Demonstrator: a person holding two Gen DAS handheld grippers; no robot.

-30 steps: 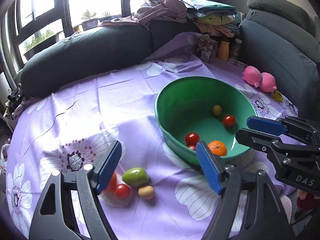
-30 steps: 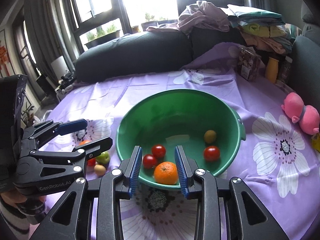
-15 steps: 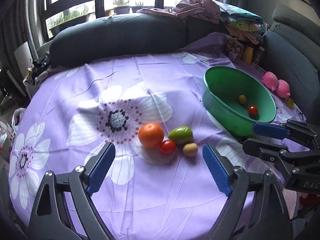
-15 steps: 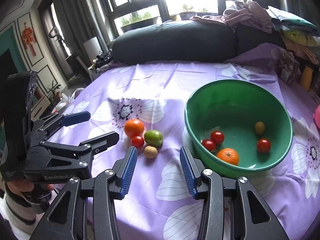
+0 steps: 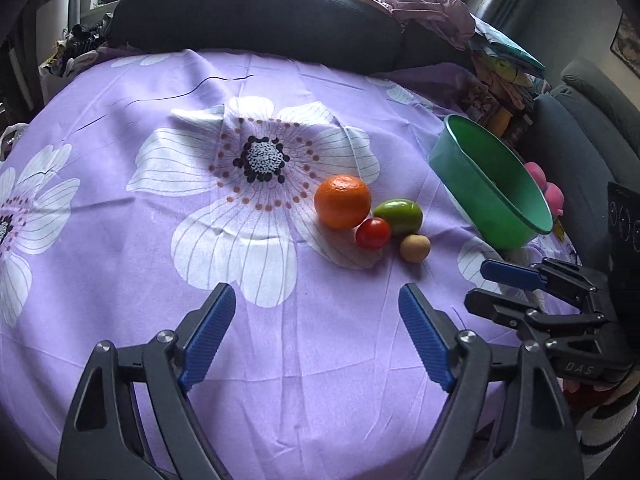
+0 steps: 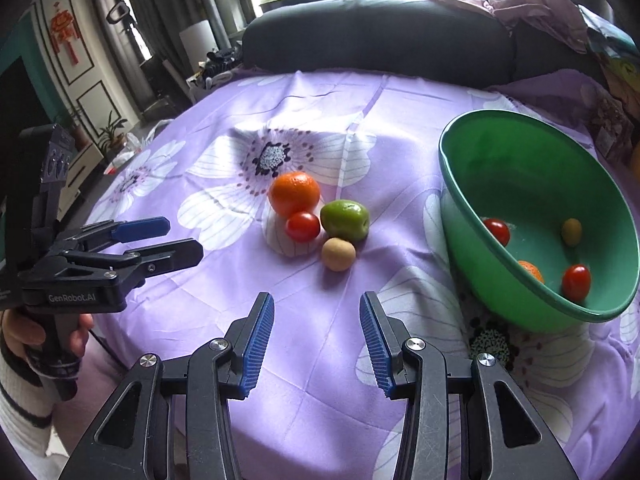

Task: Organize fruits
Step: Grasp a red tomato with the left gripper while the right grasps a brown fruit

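An orange (image 5: 342, 201) (image 6: 295, 193), a red tomato (image 5: 373, 233) (image 6: 303, 226), a green fruit (image 5: 398, 216) (image 6: 345, 219) and a small tan fruit (image 5: 415, 247) (image 6: 338, 254) lie together on the purple flowered cloth. A green bowl (image 5: 488, 188) (image 6: 532, 184) to their right holds two tomatoes (image 6: 496, 231), an orange (image 6: 530, 270) and a small yellow-green fruit (image 6: 571, 232). My left gripper (image 5: 316, 332) is open and empty, short of the cluster. My right gripper (image 6: 317, 336) is open and empty, just short of the tan fruit.
A dark sofa cushion (image 5: 256, 8) runs along the table's far edge. Piled clothes (image 5: 436, 12) and packets (image 5: 500, 112) sit behind the bowl. A pink toy (image 5: 544, 184) lies beyond the bowl. The table edge drops off at the left (image 6: 132, 168).
Both grippers have swung left from the bowl toward the loose fruit cluster and moved closer to it. The right gripper's jaws have opened wider.
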